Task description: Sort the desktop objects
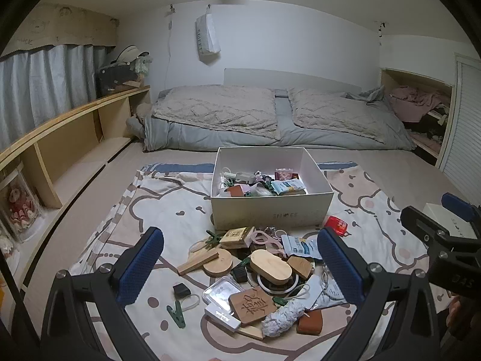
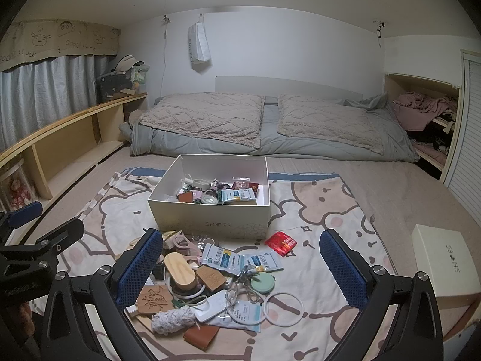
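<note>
A white shoe box (image 1: 270,210) (image 2: 210,213) stands open on a cartoon blanket (image 1: 168,207), holding several small items. In front of it lies a pile of loose objects: an oval wooden piece (image 1: 270,266) (image 2: 179,270), a carved wooden tile (image 1: 252,305) (image 2: 154,300), a red packet (image 1: 337,225) (image 2: 281,242), a green clip (image 1: 176,313), a mint round disc (image 2: 261,282), white rings (image 2: 284,309). My left gripper (image 1: 240,266) is open and empty above the pile. My right gripper (image 2: 240,266) is open and empty above it too.
The shoe box lid (image 2: 442,261) lies at the right on the mat. Folded grey bedding with pillows (image 1: 270,117) lies behind the box. A wooden shelf (image 1: 69,138) runs along the left. A cupboard with clothes (image 2: 427,120) is at the back right.
</note>
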Demonstrator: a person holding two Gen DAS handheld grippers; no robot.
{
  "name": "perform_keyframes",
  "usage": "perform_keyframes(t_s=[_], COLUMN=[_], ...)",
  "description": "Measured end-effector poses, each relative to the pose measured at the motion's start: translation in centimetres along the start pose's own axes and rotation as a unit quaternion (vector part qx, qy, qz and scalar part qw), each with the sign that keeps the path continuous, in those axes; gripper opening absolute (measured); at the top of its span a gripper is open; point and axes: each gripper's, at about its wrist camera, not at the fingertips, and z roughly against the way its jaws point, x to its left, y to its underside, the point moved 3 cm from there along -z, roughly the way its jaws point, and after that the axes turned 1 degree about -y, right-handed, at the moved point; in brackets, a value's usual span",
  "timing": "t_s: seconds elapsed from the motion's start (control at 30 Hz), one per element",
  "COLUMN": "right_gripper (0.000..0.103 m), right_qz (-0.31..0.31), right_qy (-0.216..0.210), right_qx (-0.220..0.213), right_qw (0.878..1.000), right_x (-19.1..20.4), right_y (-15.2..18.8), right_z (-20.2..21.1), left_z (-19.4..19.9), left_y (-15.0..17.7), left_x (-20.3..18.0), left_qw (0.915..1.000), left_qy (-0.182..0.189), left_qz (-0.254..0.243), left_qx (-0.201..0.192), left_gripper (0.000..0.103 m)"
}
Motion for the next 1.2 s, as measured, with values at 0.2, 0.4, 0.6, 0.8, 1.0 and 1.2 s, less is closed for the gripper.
perform_keyframes(t_s=[0.2,0.4,0.6,0.8,1.0,1.2], right_gripper=[0.103,0.103,0.103,0.103,0.103,0.103], right_qz=[0.0,0.0,0.0,0.0,-0.001,-0.011], right_qy=[0.0,-0.001,-0.001,-0.001,-0.006,-0.022], right_qx=[0.0,0.0,0.0,0.0,0.001,-0.005], right_qw=[1.0,1.0,1.0,1.0,1.0,1.0], right_x=[0.0,0.0,0.0,0.03,0.08,-0.17], right_y=[0.01,-0.01,-0.02,0.0,0.08,-0.02], right_z=[-0.01,0.0,0.01,0.01,0.0,0.3], left_z=[0.02,0.07,0.11,0.1,0.11,0.2], left_y=[-0.05,-0.13,-0.21,-0.22,-0.25,-0.17], left_x=[0.08,0.1,0.22,0.17,0.2,0.24], left_qw=[1.0,1.0,1.0,1.0,1.0,1.0], left_qy=[-0.001,-0.001,-0.001,-0.001,-0.002,-0.002], left_qz=[-0.001,-0.001,-0.001,-0.001,0.0,0.003], left_qx=[0.0,0.0,0.0,0.001,0.001,-0.004], left_gripper=[0.103,0.103,0.103,0.103,0.103,0.103])
